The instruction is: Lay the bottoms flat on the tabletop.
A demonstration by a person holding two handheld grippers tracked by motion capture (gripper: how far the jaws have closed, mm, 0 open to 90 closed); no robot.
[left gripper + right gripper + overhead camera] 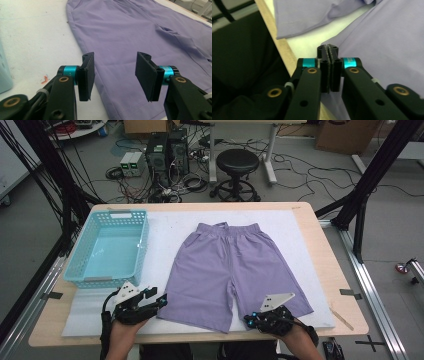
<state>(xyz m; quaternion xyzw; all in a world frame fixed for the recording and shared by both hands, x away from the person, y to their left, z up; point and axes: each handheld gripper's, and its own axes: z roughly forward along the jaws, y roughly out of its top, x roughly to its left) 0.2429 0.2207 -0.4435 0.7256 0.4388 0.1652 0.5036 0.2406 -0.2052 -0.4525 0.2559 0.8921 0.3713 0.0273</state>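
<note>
The right hand-held gripper sits low at the near edge of the table, held in the person's right hand with the forearm entering from below and the jaws pointing left along the hem. Its jaws are pressed together; in the right gripper view the pads meet at the edge of the purple shorts, but whether fabric is pinched between them cannot be told. Just ahead of this gripper lies the hem of the right leg of the shorts, and beside its jaws the wooden table edge shows. The left hand-held gripper rests at the near left, carried by the left hand, jaws directed right toward the left leg hem. Its jaws stand apart, and in the left gripper view the pads hover over the hem of the shorts without pressing it. The shorts lie flat on the white mat, waistband at the far side from both grippers. Beyond the left gripper, on the far left, stands a light blue basket.
</note>
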